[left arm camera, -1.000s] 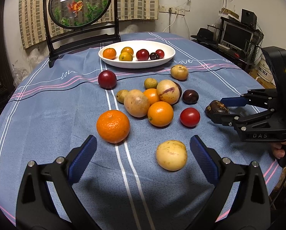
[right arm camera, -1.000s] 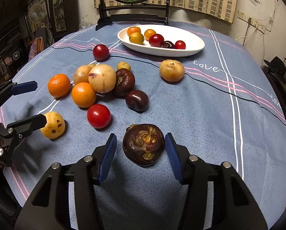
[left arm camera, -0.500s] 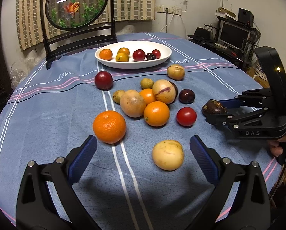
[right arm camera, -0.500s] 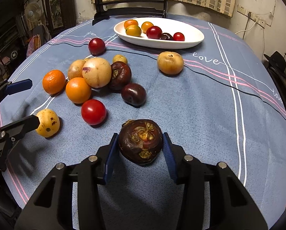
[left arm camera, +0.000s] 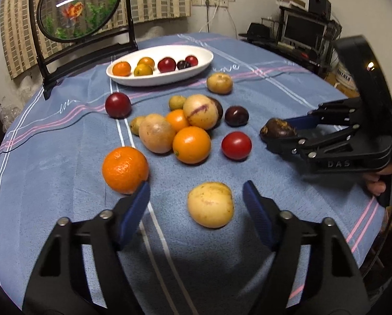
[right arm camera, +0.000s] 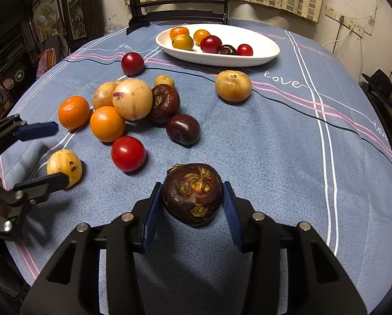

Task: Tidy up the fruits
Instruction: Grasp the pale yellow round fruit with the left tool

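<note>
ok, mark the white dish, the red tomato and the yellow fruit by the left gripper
white dish [left arm camera: 167, 80], left wrist view, near rim
red tomato [right arm camera: 128, 153], right wrist view, centre
yellow fruit [left arm camera: 210, 204], left wrist view, centre

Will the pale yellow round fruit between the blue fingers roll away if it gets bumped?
Probably a little. The pale yellow round fruit looks smooth and rounded, lying loose on the blue tablecloth, so a nudge could roll it. The soft cloth may slow it. The left gripper, jaws just closing, isn't pressing it yet.
</note>
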Demonstrator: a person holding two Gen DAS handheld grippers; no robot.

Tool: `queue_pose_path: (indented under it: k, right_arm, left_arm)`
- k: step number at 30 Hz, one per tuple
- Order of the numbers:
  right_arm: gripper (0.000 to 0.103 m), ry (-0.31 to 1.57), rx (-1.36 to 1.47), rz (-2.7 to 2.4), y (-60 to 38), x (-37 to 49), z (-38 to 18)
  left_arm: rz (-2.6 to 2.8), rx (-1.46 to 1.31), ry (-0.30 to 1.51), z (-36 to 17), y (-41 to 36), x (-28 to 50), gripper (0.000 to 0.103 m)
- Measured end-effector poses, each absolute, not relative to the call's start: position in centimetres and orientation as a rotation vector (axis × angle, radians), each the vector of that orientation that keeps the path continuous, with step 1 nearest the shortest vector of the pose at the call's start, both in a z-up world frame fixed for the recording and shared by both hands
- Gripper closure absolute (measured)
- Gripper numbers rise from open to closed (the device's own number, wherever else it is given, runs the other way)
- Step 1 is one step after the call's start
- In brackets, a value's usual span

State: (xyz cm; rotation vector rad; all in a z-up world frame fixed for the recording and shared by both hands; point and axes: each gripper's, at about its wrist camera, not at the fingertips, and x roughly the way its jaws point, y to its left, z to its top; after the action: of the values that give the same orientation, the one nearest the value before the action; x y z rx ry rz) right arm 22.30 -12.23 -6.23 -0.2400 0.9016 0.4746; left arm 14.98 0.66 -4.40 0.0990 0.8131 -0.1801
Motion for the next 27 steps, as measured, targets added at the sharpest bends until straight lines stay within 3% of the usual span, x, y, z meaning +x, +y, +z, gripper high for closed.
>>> queue_pose_path:
  k: [8,11,15,27]
  right_arm:
    - [0.057,0.902,-0.238,0.475,-12.2,22.3,-6.2]
    - [0.057,0.902,-0.239,0.475,-12.2,22.3,-6.3]
    - [0.057,0.904,-0.234,0.477,-12.3,22.4,-6.3]
    - [0.057,0.905,-0.23,0.479,-12.4,22.4,-6.3]
  left_arm:
    - [-0.201,0.129,0.835,-4.7,0.1,15.1,0.032]
    - [-0.208,0.14,0.852,-4.9,-0.1,15.3,0.038]
    - [-0.209,0.125,0.894,-5.5,0.0,15.8,0.054]
    - [-0.238,0.128,0.9,-5.6,-0.3,15.7,0.066]
